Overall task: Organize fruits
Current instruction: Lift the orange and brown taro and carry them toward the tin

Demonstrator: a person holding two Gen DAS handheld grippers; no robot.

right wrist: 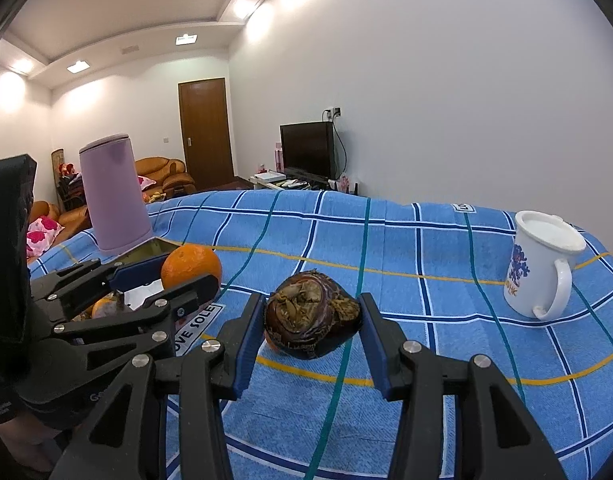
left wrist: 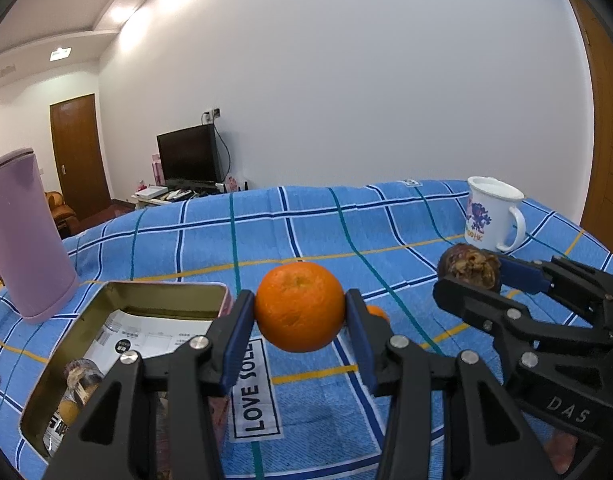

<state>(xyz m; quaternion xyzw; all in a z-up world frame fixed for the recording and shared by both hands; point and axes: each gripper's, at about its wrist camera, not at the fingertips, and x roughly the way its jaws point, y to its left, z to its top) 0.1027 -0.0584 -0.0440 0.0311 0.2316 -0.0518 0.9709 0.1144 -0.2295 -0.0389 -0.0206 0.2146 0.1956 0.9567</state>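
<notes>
Blue checked cloth (left wrist: pixel 386 216) under me; at left my left gripper (left wrist: pixel 300 312) clamps the orange (left wrist: pixel 299 306) beside the open tin (left wrist: pixel 118 292) (both held aloft), at right my right gripper (right wrist: pixel 312 326) clamps the shrivelled brown fruit (right wrist: pixel 312 328)

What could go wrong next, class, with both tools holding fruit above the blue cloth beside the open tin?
1. The orange is round and pinched only at its sides by the left tool; it might slip and roll across the cloth.
2. The dark wrinkled fruit in the right tool looks soft and may crush.
3. The tin already holds things, so a dropped fruit could bounce out.
</notes>
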